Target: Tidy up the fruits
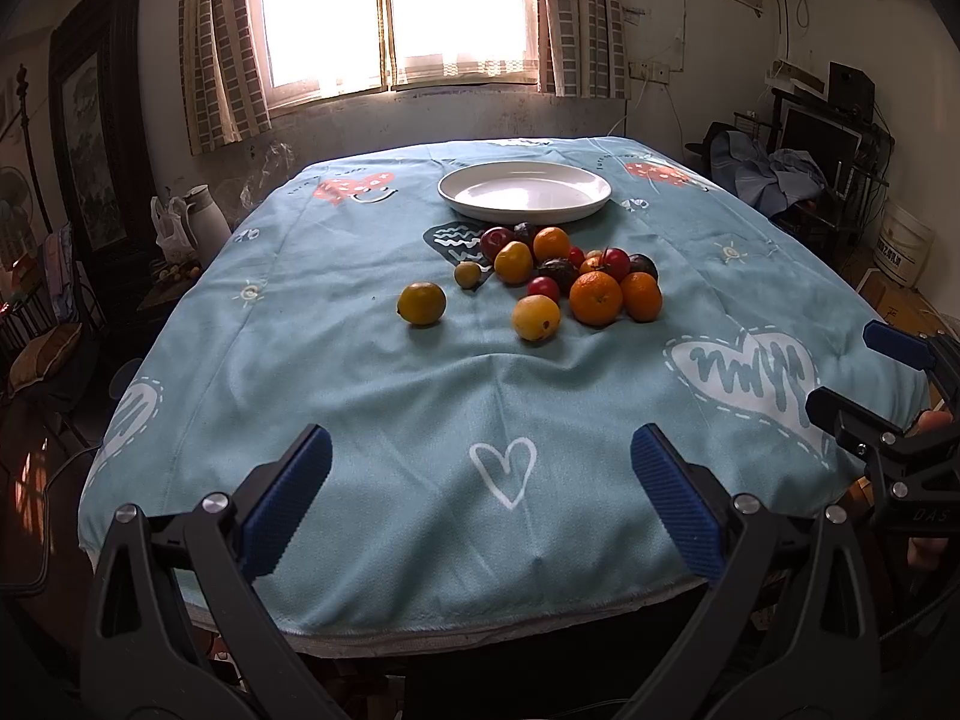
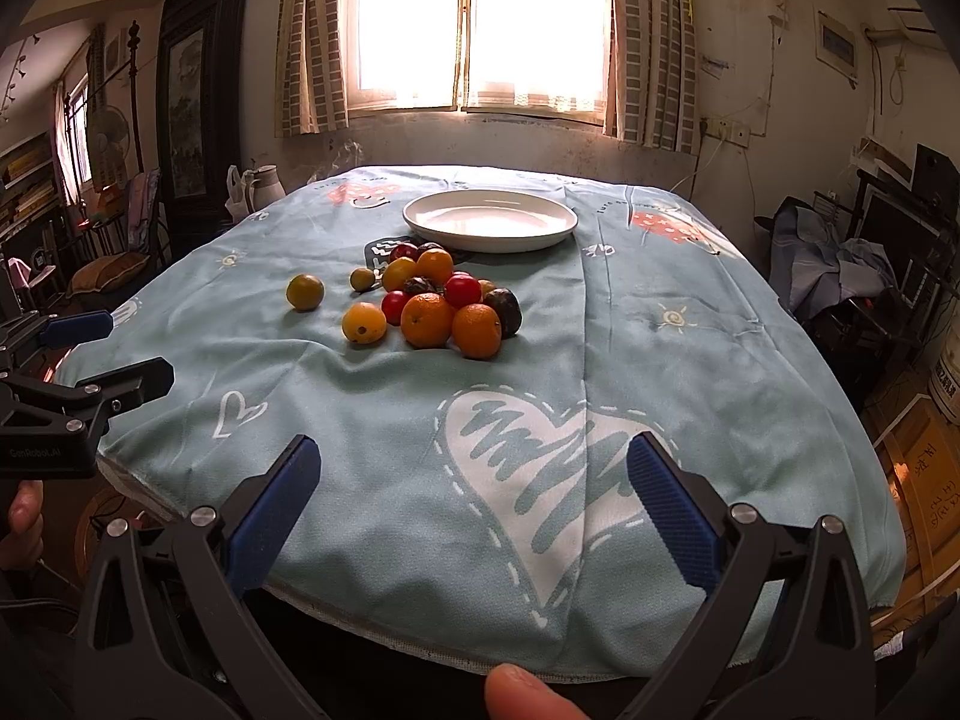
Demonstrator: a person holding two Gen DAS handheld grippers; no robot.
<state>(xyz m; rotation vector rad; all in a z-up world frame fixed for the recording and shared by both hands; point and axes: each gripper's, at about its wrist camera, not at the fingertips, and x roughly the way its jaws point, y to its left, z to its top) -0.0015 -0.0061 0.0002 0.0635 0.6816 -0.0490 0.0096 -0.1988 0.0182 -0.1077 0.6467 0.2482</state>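
A heap of fruit (image 1: 564, 273) (image 2: 444, 300) lies mid-table: oranges, yellow fruits, small red and dark ones. One yellow-green fruit (image 1: 421, 303) (image 2: 305, 291) sits apart to the left. An empty white plate (image 1: 524, 191) (image 2: 489, 220) stands just behind the heap. My left gripper (image 1: 480, 498) (image 2: 102, 348) hovers open over the table's near edge, nothing between its blue pads. My right gripper (image 2: 474, 510) (image 1: 864, 369) is open too, low at the near right edge, far short of the fruit.
A blue cloth with heart prints (image 1: 504, 468) (image 2: 528, 480) covers the table and hangs over its edges. A window is behind the far edge, a jug (image 1: 201, 213) at the back left, cluttered furniture (image 2: 852, 264) to the right. A fingertip (image 2: 528, 693) shows at the bottom.
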